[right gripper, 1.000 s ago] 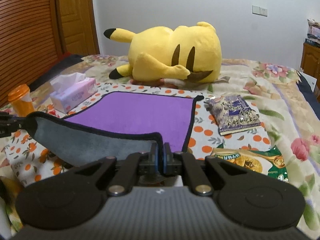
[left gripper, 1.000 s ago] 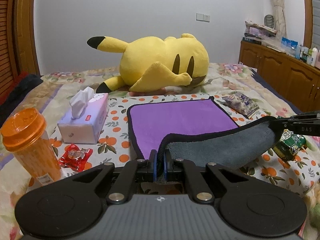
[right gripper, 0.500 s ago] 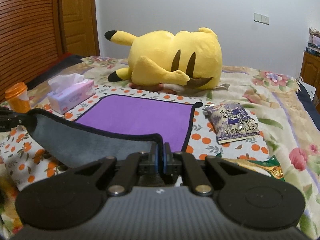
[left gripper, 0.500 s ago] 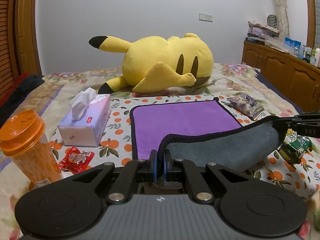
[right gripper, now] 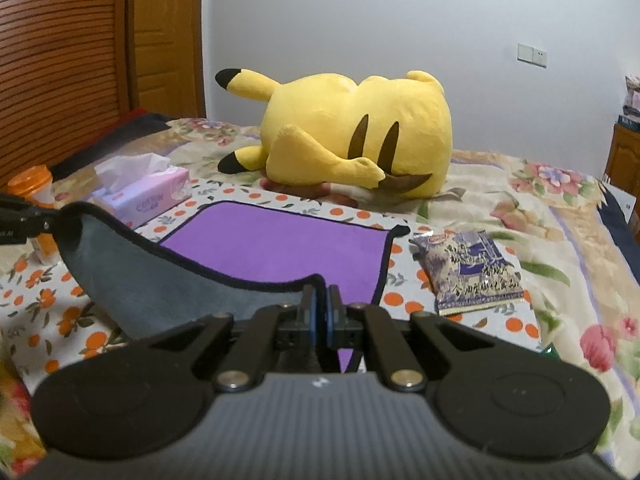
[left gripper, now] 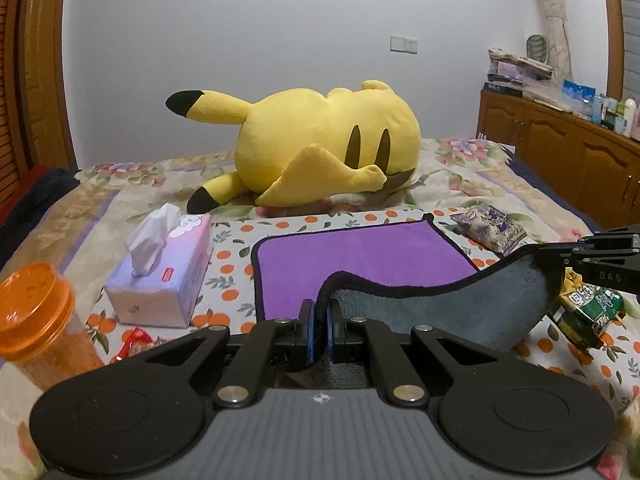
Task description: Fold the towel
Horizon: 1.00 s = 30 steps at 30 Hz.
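On the bed [left gripper: 472, 184], left gripper [left gripper: 319, 330] and right gripper [right gripper: 320, 312] each clamp a near towel [left gripper: 360, 256] corner; advise carrying both level to the far edge.

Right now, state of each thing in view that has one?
towel: near edge lifted, grey underside showing, far part flat on the bed
left hand-held gripper: shut on towel corner
right hand-held gripper: shut on the other near corner
tissue box: open, tissue sticking out
orange cup: upright, lid on
purple snack bag: lying flat
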Motion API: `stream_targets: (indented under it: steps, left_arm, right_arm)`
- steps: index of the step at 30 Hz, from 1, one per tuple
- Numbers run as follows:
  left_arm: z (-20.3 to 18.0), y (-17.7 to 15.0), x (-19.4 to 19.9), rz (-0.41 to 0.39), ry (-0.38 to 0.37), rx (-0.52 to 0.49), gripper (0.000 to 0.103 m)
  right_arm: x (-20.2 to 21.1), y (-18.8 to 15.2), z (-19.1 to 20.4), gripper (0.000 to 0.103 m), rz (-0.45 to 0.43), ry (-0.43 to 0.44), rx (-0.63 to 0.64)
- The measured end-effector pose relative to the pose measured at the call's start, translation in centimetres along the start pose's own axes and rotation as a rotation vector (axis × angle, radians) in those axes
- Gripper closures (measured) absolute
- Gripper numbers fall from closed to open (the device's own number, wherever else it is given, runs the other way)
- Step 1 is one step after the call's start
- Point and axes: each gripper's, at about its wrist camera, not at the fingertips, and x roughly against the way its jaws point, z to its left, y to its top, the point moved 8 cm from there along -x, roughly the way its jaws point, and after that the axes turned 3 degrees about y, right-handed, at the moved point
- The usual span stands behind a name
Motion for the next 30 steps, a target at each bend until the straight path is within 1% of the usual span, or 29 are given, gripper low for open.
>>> stream_targets:
  steps: [5, 15, 24, 30]
  left_arm:
    - [0.1, 0.6, -0.8, -0.008, -0.005, -0.009, 0.097]
    - [0.1, 2.2, -1.7, -0.032, -0.018, -0.025, 0.097]
    - [0.4, 3.8, -1.5, -0.052, -0.029, -0.007, 0.097]
    - [0.3, 5.0, -2.1, -0.059, -0.020, -0.018, 0.097]
  right_arm:
    - [-0.5, 0.6, -0.1, 0.098, -0.030, -0.014, 0.043]
    - [-1.2, 1.7, -0.7, 0.099, -0.062, -0.020, 0.073]
    - [-0.7, 3.8, -0.6, 0.099, -0.108, -0.027, 0.080]
    - [-1.0, 5.0, -0.5, 0.099, -0.128, -0.036, 0.101]
